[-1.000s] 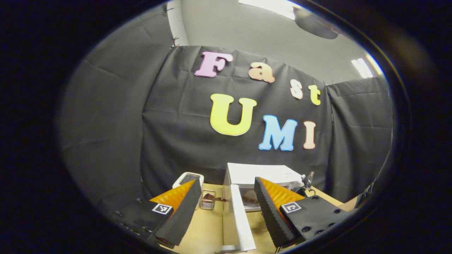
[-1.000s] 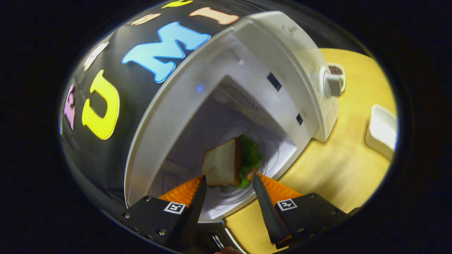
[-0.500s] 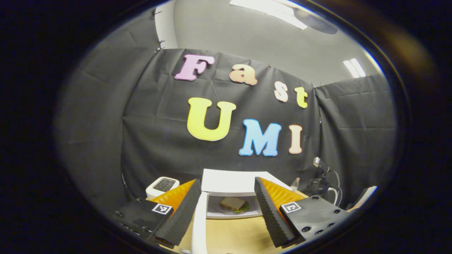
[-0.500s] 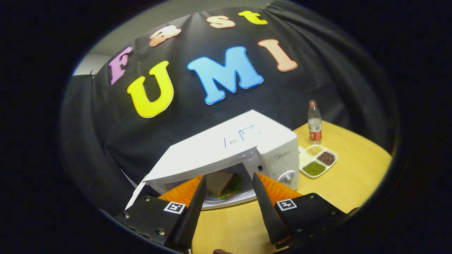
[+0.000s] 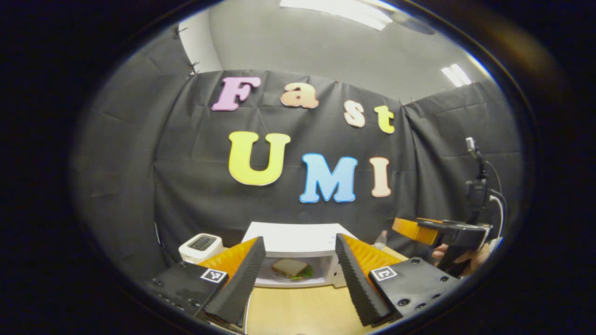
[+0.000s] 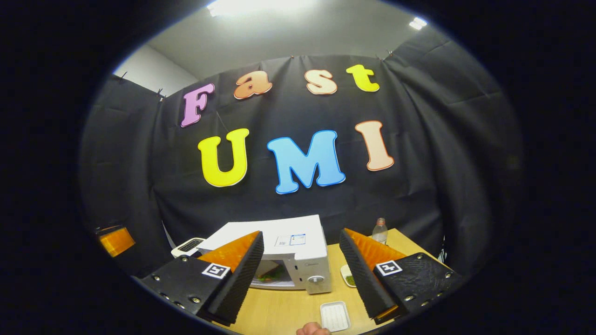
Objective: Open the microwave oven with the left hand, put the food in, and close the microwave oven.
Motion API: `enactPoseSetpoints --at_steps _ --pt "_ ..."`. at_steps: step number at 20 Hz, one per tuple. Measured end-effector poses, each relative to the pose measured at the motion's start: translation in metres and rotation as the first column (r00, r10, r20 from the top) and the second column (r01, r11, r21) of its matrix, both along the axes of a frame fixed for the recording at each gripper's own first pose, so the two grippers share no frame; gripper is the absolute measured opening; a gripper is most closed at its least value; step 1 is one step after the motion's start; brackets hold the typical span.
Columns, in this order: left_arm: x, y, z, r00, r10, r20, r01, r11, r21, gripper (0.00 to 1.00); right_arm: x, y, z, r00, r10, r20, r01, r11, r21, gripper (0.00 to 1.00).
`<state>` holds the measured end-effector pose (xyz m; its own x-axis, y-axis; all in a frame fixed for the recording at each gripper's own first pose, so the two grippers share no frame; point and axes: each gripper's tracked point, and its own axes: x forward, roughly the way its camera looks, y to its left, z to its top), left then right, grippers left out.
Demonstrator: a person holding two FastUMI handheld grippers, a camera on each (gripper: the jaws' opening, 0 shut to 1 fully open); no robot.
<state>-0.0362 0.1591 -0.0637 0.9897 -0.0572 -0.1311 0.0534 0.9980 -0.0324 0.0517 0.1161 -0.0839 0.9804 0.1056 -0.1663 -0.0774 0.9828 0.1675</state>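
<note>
Though inside microwave [image 5: 298, 242], sandwich [image 5: 289, 267] uncovered

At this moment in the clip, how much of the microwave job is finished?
Done: the microwave stands open and the sandwich lies inside on its plate. In hand: nothing; the left gripper and right gripper are both open and empty, held back from the oven over the table. Left: closing the door, whose edge is barely visible low in the left gripper view.
</note>
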Motion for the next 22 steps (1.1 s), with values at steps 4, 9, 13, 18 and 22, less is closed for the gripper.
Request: enactPoseSetpoints --at_steps 4,9,13,18,22 --pt "-0.010 -0.026 0.010 1.000 0.019 0.015 -0.020 0.999 0.027 0.96 -0.012 -0.027 0.023 0.999 0.009 0.053 -0.009 1.000 -0.007 0.98" --pt "-0.021 -0.034 0.025 0.998 0.040 0.051 -0.042 0.998 0.042 0.97 -0.025 -0.036 0.054 0.993 0.029 0.111 -0.025 0.999 -0.034 0.98" --pt "-0.019 -0.021 0.035 0.998 0.010 0.057 -0.012 0.999 0.031 0.97 -0.038 -0.028 0.068 0.994 0.004 0.113 0.000 0.999 -0.034 0.98" --pt "-0.020 0.015 0.038 0.998 0.005 0.059 -0.005 1.000 0.009 0.97 -0.047 -0.013 0.074 0.992 -0.021 0.128 0.024 0.999 -0.025 0.98" --pt "-0.035 0.037 0.031 0.998 -0.059 0.022 0.059 0.998 -0.001 0.72 -0.049 -0.001 0.073 0.991 -0.044 0.128 0.049 0.998 -0.034 0.98"
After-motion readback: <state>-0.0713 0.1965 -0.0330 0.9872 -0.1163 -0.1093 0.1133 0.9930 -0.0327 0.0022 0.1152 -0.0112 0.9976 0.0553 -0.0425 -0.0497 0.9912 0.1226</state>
